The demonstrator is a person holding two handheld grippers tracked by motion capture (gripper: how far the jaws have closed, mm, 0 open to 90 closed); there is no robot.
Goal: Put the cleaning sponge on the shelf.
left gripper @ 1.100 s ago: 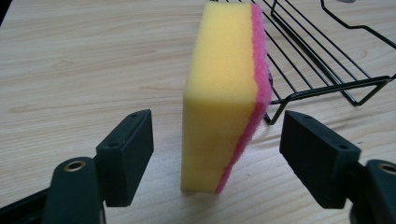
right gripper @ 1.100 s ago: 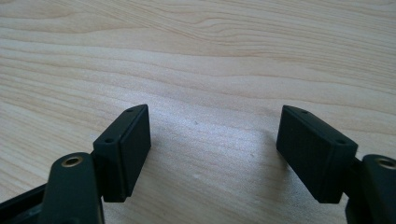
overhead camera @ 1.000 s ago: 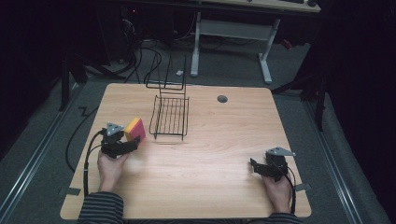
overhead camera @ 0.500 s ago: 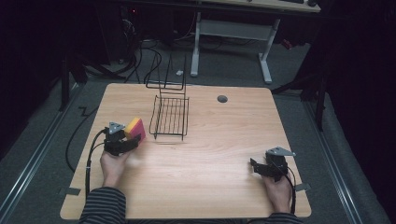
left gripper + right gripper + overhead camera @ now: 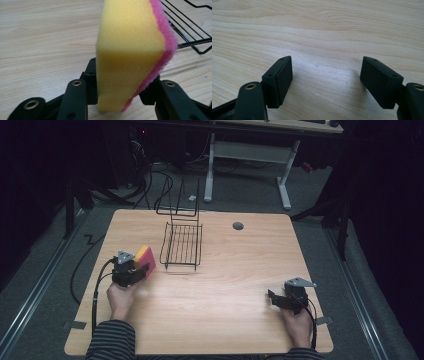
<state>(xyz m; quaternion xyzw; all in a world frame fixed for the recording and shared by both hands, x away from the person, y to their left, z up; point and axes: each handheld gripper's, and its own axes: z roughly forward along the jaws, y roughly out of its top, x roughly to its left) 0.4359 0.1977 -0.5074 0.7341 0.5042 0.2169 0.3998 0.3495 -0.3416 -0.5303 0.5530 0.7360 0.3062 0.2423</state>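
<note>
A yellow sponge with a pink scouring side (image 5: 144,258) stands on edge at the table's left, just left of a black wire rack (image 5: 182,245). My left gripper (image 5: 139,268) is shut on it. In the left gripper view the sponge (image 5: 130,50) rises between the two black jaws, whose pads press its yellow and pink faces; my left gripper (image 5: 122,91) has just been closing with the sponge between its jaws. My right gripper (image 5: 272,299) rests near the front right of the table, and the right gripper view shows my right gripper (image 5: 327,77) open over bare wood.
The wire rack (image 5: 190,32) lies close to the right of the sponge, its upright back toward the far edge. A small grey round cap (image 5: 238,226) is set in the wooden tabletop (image 5: 225,285) at the far middle. Cables trail off the table's left side.
Both hands stay about where they were. The left gripper sits against the sponge throughout, with the sponge upright beside the rack.
</note>
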